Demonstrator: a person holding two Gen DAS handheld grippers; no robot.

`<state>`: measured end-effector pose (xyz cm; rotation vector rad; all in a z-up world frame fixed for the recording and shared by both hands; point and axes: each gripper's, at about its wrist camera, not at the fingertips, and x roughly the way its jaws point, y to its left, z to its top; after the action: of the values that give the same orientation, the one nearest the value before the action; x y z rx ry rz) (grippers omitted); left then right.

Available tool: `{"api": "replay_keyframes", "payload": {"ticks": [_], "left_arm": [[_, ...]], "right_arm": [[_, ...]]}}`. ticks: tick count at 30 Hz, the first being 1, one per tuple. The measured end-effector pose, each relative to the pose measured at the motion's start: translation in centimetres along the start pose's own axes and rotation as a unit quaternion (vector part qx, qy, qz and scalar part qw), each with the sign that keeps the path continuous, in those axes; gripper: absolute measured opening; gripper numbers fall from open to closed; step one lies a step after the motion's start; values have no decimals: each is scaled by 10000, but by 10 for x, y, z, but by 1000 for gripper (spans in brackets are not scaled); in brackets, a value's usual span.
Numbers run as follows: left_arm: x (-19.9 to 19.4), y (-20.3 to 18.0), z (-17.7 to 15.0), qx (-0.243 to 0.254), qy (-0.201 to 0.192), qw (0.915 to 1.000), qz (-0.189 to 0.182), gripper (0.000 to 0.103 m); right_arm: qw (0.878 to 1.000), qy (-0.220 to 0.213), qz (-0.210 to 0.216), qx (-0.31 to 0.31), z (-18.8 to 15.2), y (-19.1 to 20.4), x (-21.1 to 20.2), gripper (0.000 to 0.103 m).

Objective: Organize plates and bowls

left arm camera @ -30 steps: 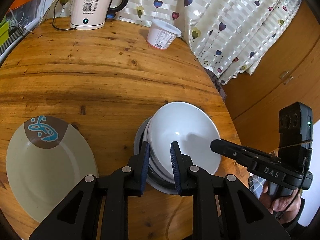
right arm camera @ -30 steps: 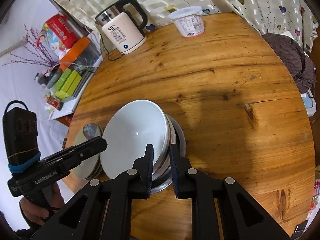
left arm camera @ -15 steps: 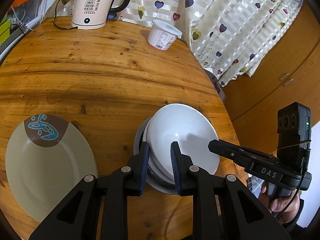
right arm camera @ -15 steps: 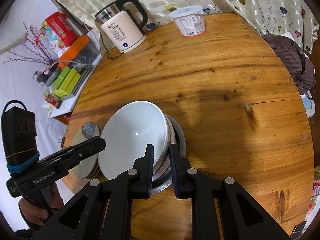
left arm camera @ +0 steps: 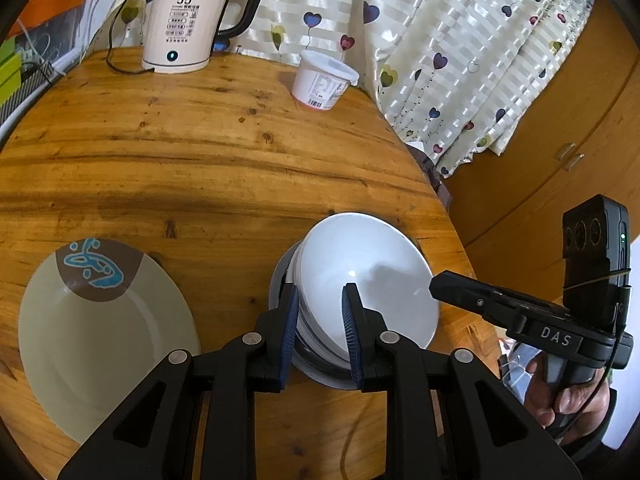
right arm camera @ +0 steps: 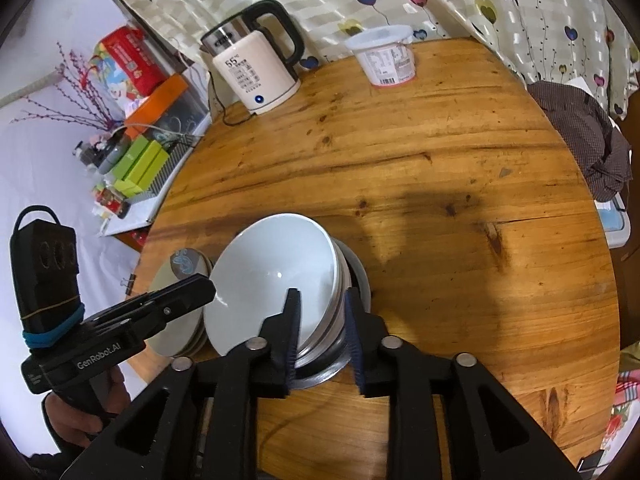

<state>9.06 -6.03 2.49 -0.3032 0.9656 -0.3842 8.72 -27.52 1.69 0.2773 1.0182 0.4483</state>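
Your left gripper [left arm camera: 319,320] clamps the near rim of the stack of white ceramic bowls [left arm camera: 360,276]; your right gripper [right arm camera: 320,326] pinches its opposite rim, jaws narrow on both. The stack sits in a shallow metal dish [right arm camera: 358,276] on the round wooden table [left arm camera: 200,168]. Beside it lies the beige plate with a blue-and-brown motif [left arm camera: 104,332]. Farther back stand a white plastic tub [left arm camera: 323,80] and cream electric kettle [left arm camera: 184,28].

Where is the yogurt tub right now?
The yogurt tub stands at the table's far edge, right of the kettle, in front of the heart-print curtain.
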Motion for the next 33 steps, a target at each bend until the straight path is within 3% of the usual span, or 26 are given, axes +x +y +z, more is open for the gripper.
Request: {"api": "replay_keyframes", "payload": {"ticks": [5,9,21,33], "left_arm": [[-5,-2,-3,100,-109,9999,73,24],[-8,-1,-8,121,-180,9997,100,24],[-16,13,-24,9,-283,9994,180,24],[-11,24,-35,-225,-155,9996,-107,24]], "right_arm": [[9999,-32,61,-77,-6,1,-4,32],[9997,-103,126,-155,-11,3,-8,43],[9992,-211,278,-200,-20,0,-15,43],[9982,-186,547,126,-27,-20,-18,43]]}}
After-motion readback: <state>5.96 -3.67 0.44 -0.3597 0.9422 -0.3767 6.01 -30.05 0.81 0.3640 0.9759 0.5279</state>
